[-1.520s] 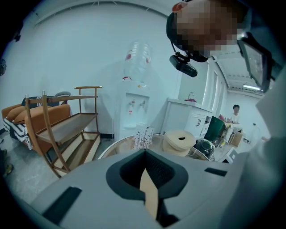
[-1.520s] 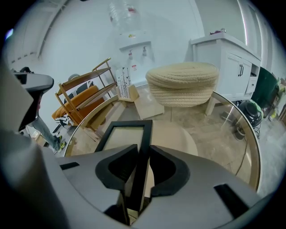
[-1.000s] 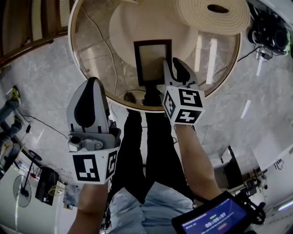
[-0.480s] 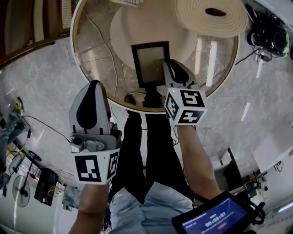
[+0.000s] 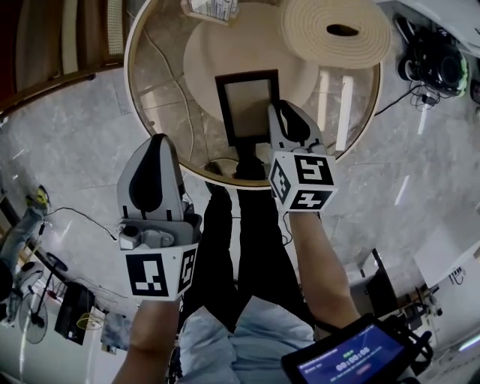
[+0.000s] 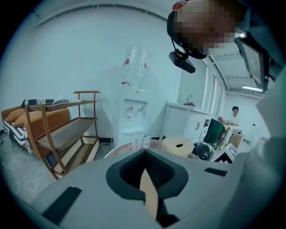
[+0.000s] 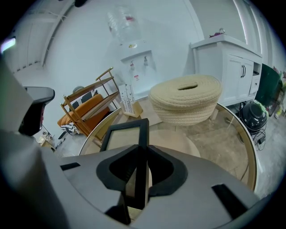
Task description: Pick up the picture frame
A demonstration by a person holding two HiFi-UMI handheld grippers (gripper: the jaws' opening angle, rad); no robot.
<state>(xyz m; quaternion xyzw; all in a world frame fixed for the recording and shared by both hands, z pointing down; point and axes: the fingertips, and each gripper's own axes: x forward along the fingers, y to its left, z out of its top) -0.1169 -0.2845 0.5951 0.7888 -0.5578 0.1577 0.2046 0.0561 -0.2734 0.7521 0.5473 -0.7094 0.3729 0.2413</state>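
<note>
The picture frame (image 5: 244,105), black with a pale beige panel, is over the round glass table (image 5: 133,82), above its cream base. My right gripper (image 5: 278,110) is shut on the frame's right edge; its jaws have just been closing with the frame between them. In the right gripper view the black edge of the frame (image 7: 126,134) runs straight into the right gripper (image 7: 142,151), pads pressed on both sides. My left gripper (image 5: 154,141) hangs off the table at the left, shut and holding nothing. The left gripper view shows the left gripper (image 6: 144,154) with its tips together.
A coiled rope basket (image 5: 337,30) stands at the table's far right and a small printed card box (image 5: 210,7) at its far edge. A wooden shelf (image 6: 62,129) and a water dispenser (image 6: 134,114) stand beyond. Cables lie on the marble floor; a phone (image 5: 352,352) shows at bottom right.
My right gripper has closed on the frame's right edge and risen slightly with it. The left gripper has stayed where it was.
</note>
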